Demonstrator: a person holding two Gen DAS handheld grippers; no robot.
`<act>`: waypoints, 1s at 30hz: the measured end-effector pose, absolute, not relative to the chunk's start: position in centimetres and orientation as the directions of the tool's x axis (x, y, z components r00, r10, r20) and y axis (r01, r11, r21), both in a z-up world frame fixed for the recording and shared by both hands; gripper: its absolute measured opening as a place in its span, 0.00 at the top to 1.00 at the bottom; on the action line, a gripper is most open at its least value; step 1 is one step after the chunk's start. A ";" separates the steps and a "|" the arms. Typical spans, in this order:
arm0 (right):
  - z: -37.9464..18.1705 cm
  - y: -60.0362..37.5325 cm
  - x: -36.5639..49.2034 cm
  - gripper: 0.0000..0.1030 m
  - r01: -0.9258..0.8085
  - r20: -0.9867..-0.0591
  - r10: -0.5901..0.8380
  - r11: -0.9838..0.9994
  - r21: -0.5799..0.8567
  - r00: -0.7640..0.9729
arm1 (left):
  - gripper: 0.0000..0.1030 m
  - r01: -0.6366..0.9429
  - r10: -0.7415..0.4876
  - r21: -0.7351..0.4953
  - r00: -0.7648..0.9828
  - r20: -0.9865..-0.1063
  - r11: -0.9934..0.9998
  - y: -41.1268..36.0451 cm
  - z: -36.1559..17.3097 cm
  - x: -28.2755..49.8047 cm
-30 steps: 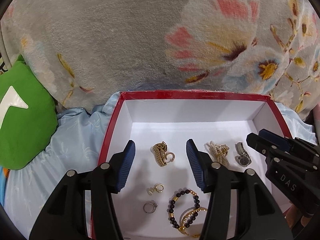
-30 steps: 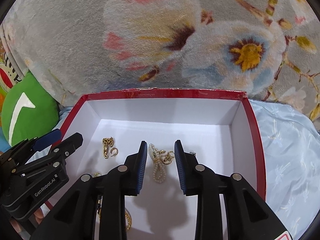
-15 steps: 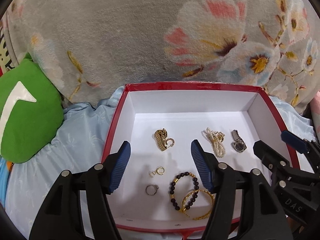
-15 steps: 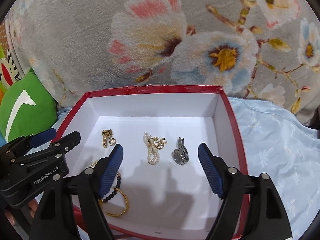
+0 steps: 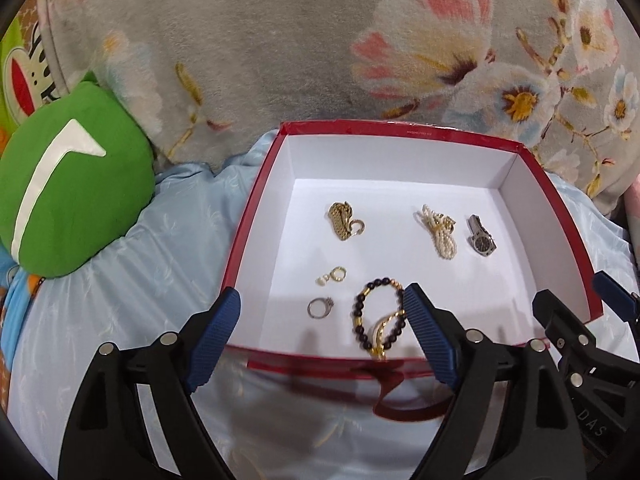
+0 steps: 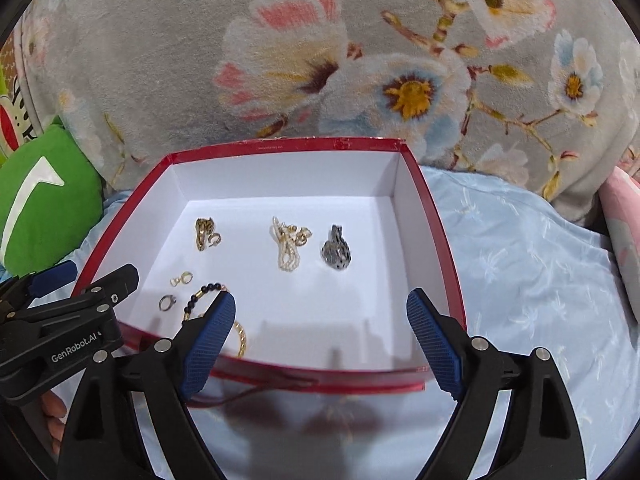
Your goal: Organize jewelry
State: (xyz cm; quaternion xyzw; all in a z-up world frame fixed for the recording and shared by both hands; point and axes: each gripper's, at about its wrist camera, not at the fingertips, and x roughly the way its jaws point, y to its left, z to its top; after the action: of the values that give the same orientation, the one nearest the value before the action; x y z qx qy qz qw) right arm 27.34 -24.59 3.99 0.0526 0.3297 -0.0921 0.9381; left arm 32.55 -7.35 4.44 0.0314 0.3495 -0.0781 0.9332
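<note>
A red box [image 5: 256, 216] [image 6: 436, 216] with a white inside lies on the pale blue bedding. In it lie a gold chain [image 5: 342, 216] [image 6: 204, 232], a pearl strand [image 5: 440, 230] [image 6: 286, 246], a silver watch [image 5: 482, 238] [image 6: 337, 250], small gold earrings [image 5: 334, 274] [image 6: 182, 279], a silver ring [image 5: 319, 306] [image 6: 167, 302] and a dark bead bracelet [image 5: 370, 320] over a gold bangle [image 6: 241, 338]. My left gripper [image 5: 322, 340] hangs at the box's near rim, jaws opening, nothing between them. My right gripper [image 6: 320, 340] hangs at the same rim further right, jaws opening and empty.
A grey flowered blanket [image 5: 280, 48] [image 6: 360, 60] rises behind the box. A green cushion [image 5: 68, 184] [image 6: 40, 204] lies at the left. A red ribbon [image 5: 404, 396] trails from the box's near side. A pink item [image 6: 620, 216] sits at the far right.
Both grippers have pulled back from inside the box to its near rim and their jaws have spread wide. The watch came into view once the right jaws parted.
</note>
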 end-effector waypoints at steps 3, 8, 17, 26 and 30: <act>4.0 -24.3 26.8 0.17 0.208 -0.635 -0.130 0.977 0.050 0.761 | 0.18 0.160 -0.112 0.011 0.740 -0.664 0.987 -7.1 4.2 31.8; 3.9 -24.1 26.6 0.17 0.211 -0.639 -0.126 0.976 0.057 0.758 | 0.18 0.157 -0.117 -0.001 0.728 -0.675 0.988 -7.1 4.0 31.5; 3.0 -24.2 26.7 0.17 0.224 -0.658 -0.130 0.973 0.061 0.742 | 0.18 0.150 -0.112 -0.005 0.716 -0.689 0.989 -7.2 3.3 31.5; 2.3 -23.8 26.6 0.17 0.229 -0.659 -0.159 0.973 0.020 0.735 | 0.14 0.133 -0.101 -0.004 0.730 -0.677 0.991 -7.1 3.0 31.3; 2.3 -23.7 26.6 0.17 0.229 -0.660 -0.156 0.973 0.025 0.735 | 0.14 0.131 -0.101 -0.007 0.731 -0.675 0.991 -7.0 3.0 31.3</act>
State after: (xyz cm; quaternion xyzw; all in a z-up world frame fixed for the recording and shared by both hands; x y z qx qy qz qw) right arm 26.57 -23.71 2.30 0.0523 0.3488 -0.1035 0.9300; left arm 31.27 -6.99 2.95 0.0207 0.3615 -0.0626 0.9300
